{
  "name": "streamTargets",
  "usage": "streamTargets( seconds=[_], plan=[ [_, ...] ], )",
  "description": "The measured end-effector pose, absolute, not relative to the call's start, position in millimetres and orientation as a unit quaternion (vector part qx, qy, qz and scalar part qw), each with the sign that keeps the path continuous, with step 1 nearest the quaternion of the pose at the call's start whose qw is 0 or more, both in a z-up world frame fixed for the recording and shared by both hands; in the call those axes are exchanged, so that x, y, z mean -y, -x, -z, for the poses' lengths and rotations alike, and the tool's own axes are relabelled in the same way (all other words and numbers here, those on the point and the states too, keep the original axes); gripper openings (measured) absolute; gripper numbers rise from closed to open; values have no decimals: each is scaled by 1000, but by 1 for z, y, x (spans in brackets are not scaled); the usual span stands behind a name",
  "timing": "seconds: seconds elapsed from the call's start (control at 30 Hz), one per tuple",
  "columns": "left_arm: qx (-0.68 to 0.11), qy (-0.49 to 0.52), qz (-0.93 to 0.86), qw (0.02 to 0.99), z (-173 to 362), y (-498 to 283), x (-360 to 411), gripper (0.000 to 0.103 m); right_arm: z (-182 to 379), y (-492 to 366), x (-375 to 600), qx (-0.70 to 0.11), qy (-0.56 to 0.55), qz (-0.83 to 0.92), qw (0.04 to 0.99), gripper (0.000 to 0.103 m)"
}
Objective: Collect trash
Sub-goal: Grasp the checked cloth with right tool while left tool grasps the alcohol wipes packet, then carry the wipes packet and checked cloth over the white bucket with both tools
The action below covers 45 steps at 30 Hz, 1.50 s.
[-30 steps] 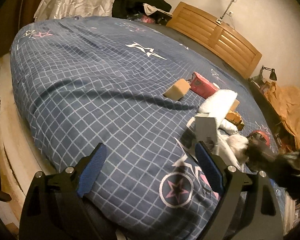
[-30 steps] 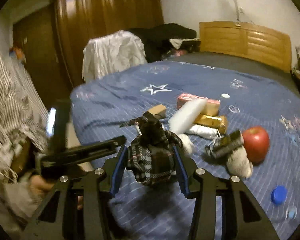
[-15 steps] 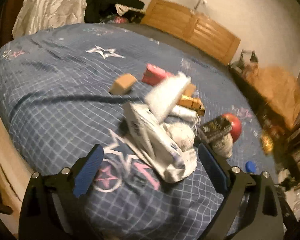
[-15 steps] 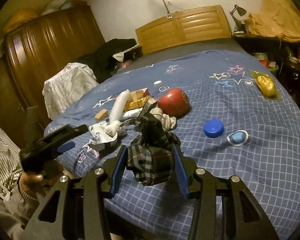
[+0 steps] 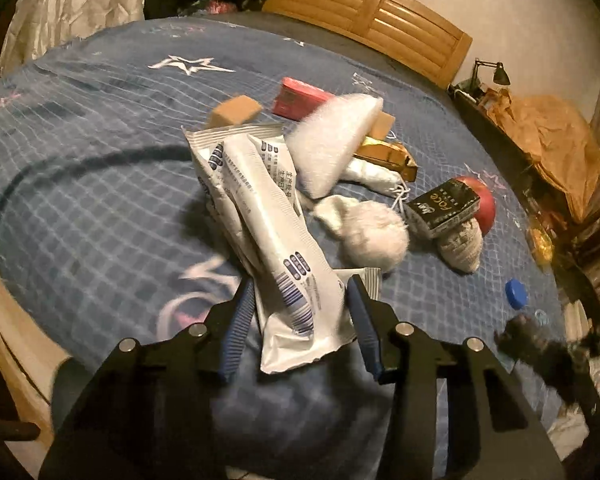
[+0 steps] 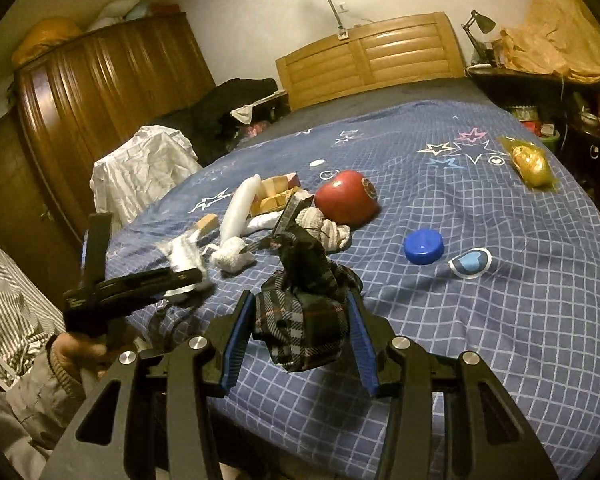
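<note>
Pinching the white wrapper means settling the left gripper squarely over its near end on the bed; its fingers straddle that end, contact unclear (blur hides it). The right gripper holds one plaid cloth. Nearby: one apple, one blue cap.

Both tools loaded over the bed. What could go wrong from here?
1. The left tool pinches only the near end of the long white wrapper; the rest sticks out and could swing or slip free.
2. That wrapper hangs close over the white fluffy ball and the foam piece, so lifting may drag them.
3. The plaid cloth bulges above the right tool and might sag out.
</note>
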<state>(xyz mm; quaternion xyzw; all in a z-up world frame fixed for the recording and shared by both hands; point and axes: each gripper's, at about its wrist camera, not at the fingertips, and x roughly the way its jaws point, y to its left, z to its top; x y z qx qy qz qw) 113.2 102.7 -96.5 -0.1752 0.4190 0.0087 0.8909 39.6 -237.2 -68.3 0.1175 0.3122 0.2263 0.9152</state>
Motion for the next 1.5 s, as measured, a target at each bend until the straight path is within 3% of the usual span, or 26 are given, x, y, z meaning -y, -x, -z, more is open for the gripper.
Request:
streamTargets(
  seconds=[1.03,1.5],
  plan=[
    [-359,53,-33,931,50,-80,-61,45,49,-7,220,-258,-62,-225,937,47],
    [-302,-5,4,953,3,-85,9,45,10,14,280,-191,-62,-140,970,47]
  ],
)
